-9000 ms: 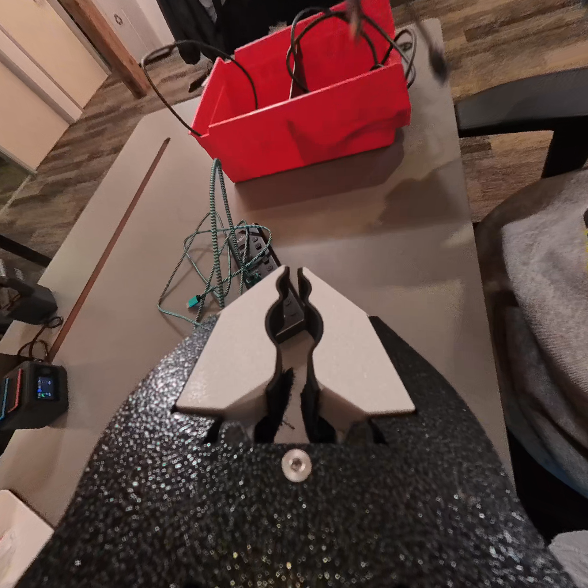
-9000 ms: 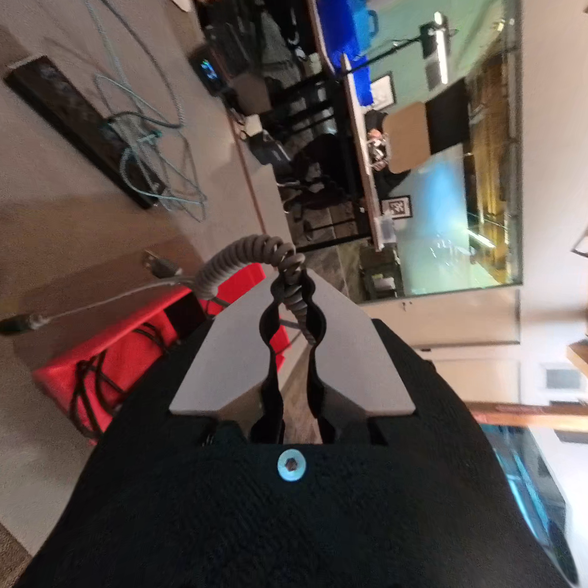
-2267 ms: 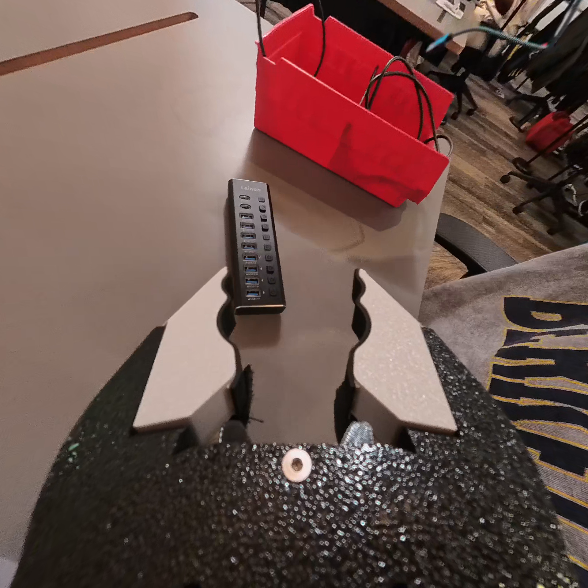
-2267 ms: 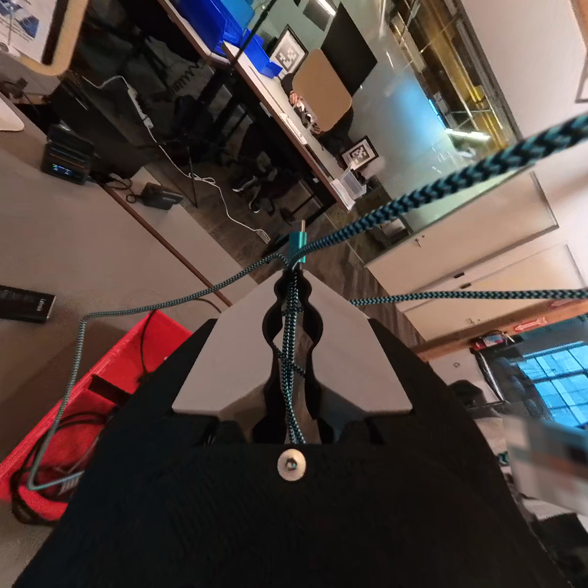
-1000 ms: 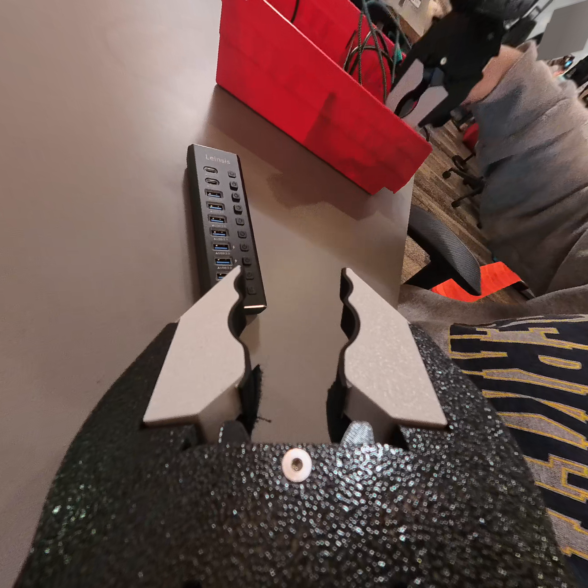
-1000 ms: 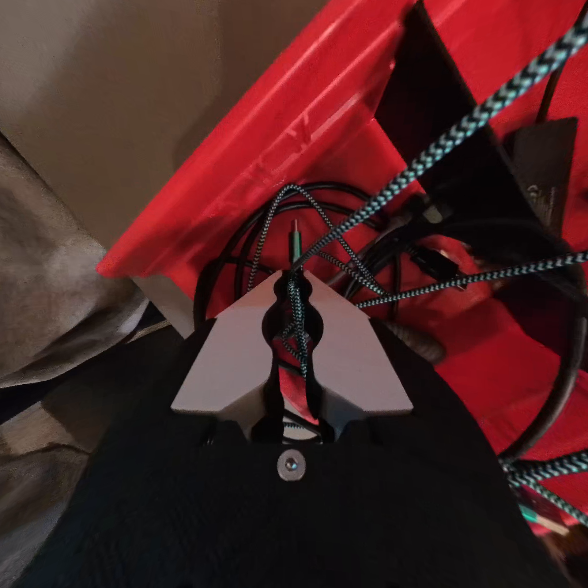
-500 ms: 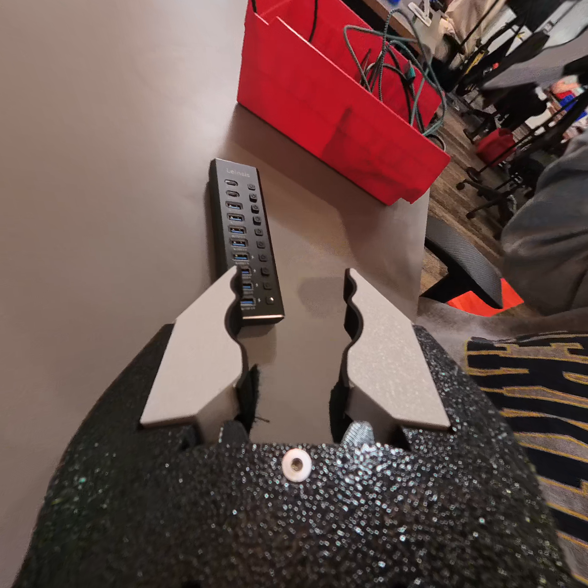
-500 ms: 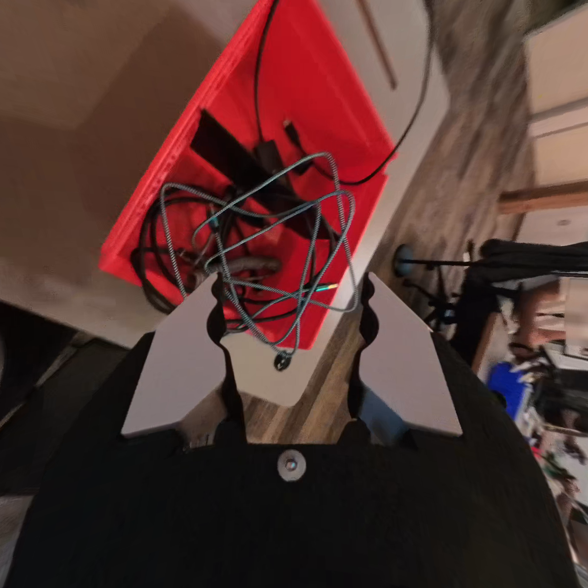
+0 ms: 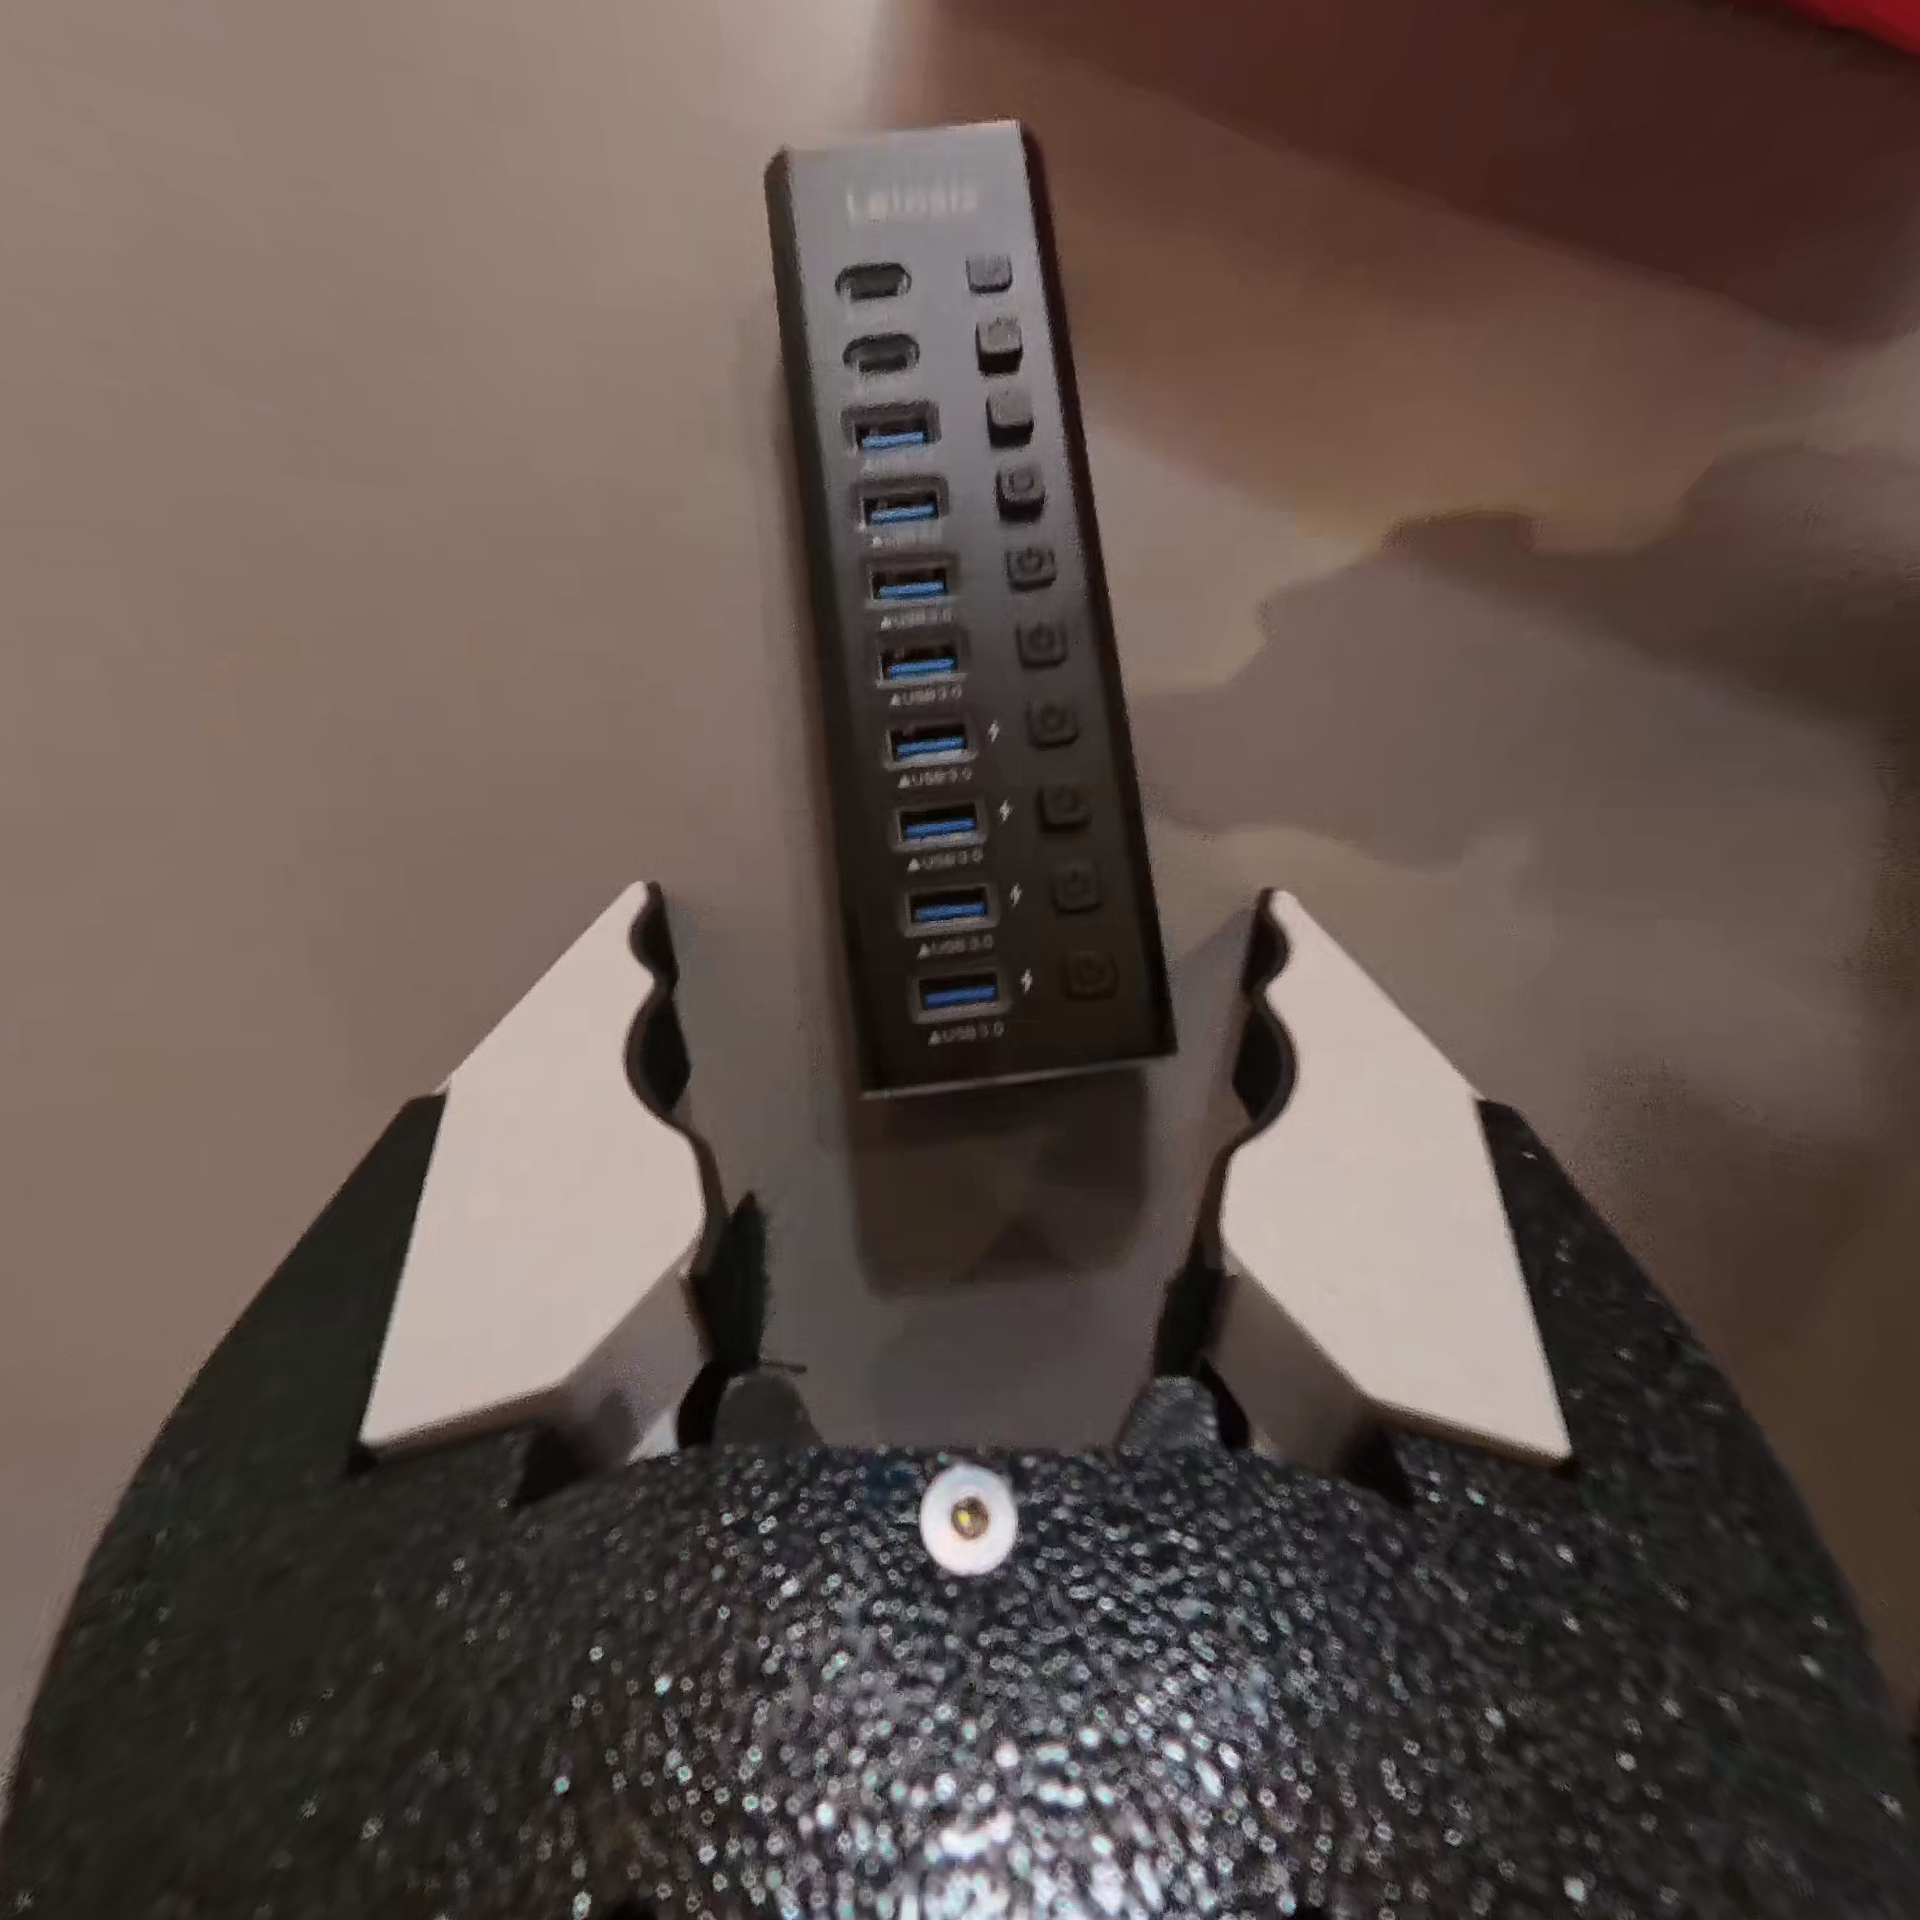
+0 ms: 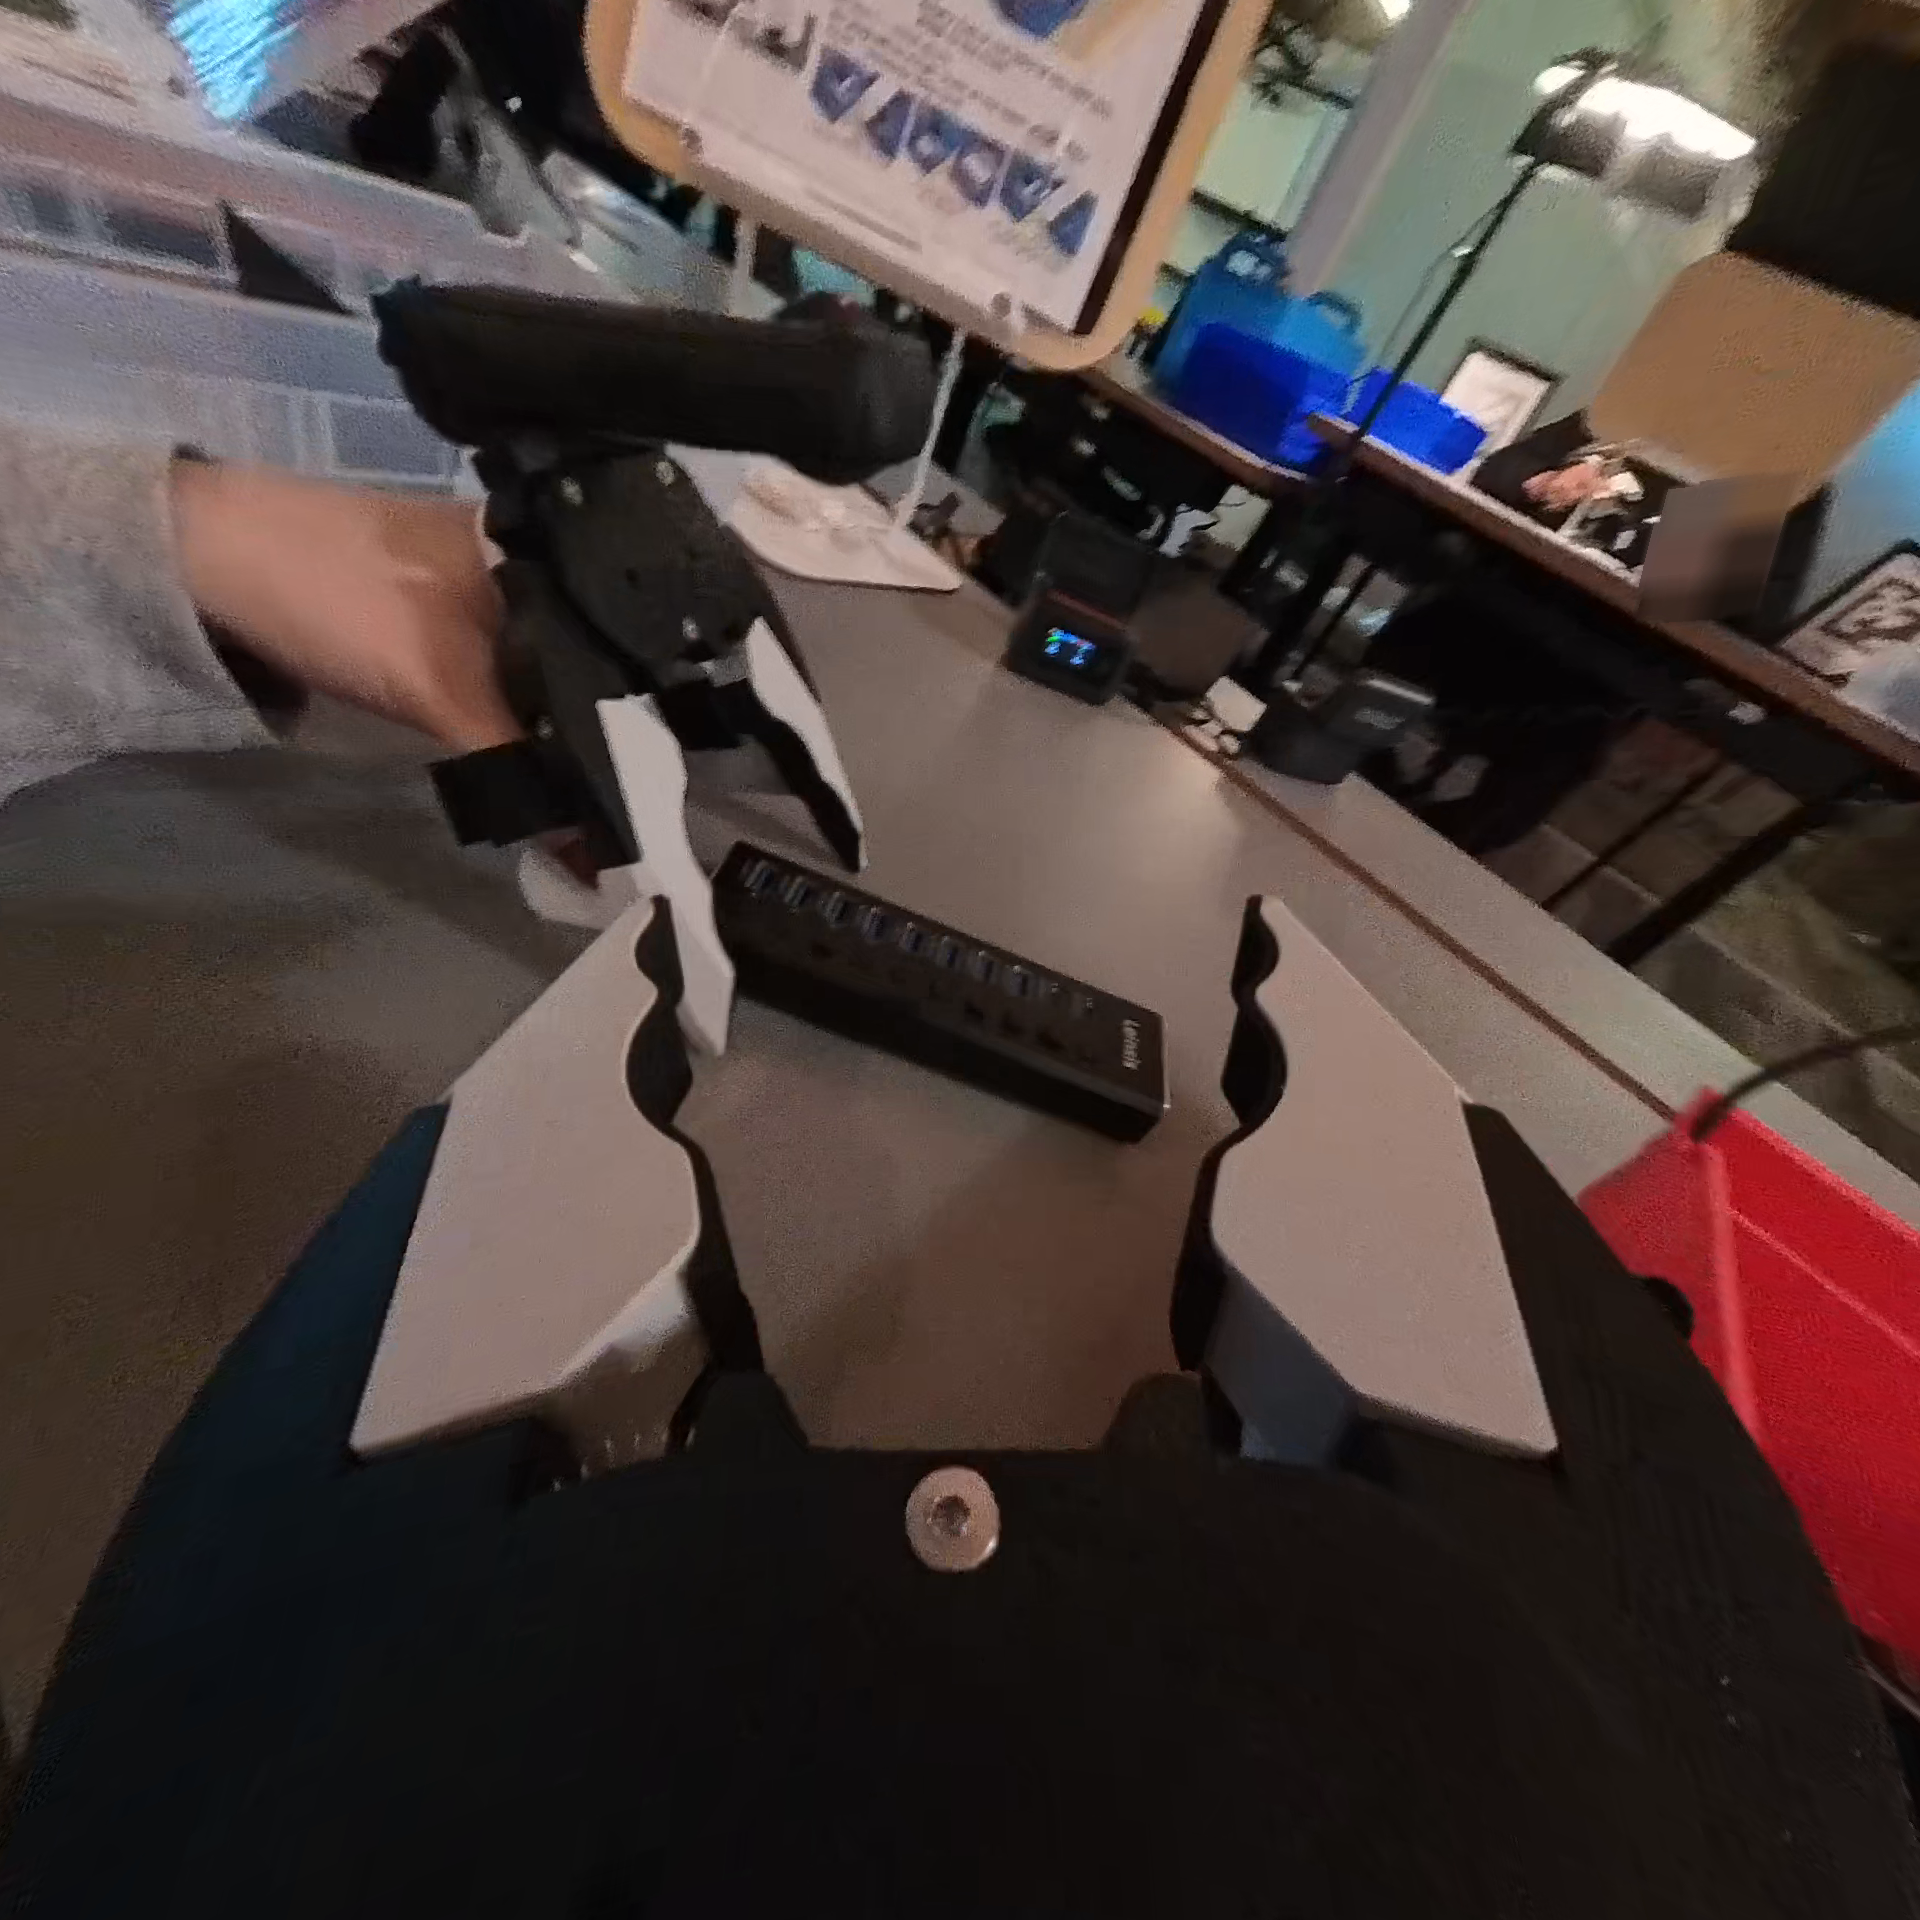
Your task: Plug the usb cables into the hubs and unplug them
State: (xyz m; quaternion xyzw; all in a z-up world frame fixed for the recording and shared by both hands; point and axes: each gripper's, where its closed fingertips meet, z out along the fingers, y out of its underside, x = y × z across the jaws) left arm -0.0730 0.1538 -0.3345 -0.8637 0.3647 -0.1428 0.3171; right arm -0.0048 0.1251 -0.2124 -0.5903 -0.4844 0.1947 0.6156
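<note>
- Your left gripper (image 9: 956, 904) is open, nothing between the jaws.
- It hangs over the near end of the hub (image 9: 966, 623); the jaws stand either side of that end, not touching it as far as the left wrist view shows.
- Hub: long black bar, flat on the tabletop (image 9: 364, 520), ports up. A row of ports runs down its left side, most of them blue inside, and a row of small buttons down its right.
- All hub ports in view are bare, no plug in any.
- Red edge at the far right corner of the left wrist view: too little shows to say what it is.
- Your right gripper (image 10: 951, 920) is open too, holding nothing, over bare tabletop (image 10: 935, 1226).
- In the right wrist view the hub (image 10: 940, 977) lies just beyond the right gripper's tips, running from far left to near right.
- Same view: left gripper (image 10: 774, 868) at the hub's far-left end, tilted down, white fingers (image 10: 665, 852) spread across it, one tip low beside the hub. Contact unclear, blurred.
- Your hand (image 10: 353, 613) grips its handle; grey sleeve (image 10: 83, 582) at left.
- Red bin (image 10: 1766, 1320) at near right, thin black cable (image 10: 1808, 1070) over its rim.
- Far side: small black box (image 10: 1070, 649) with a lit screen on the tabletop, a sign board (image 10: 914, 156), other tables, all blurred.
</note>
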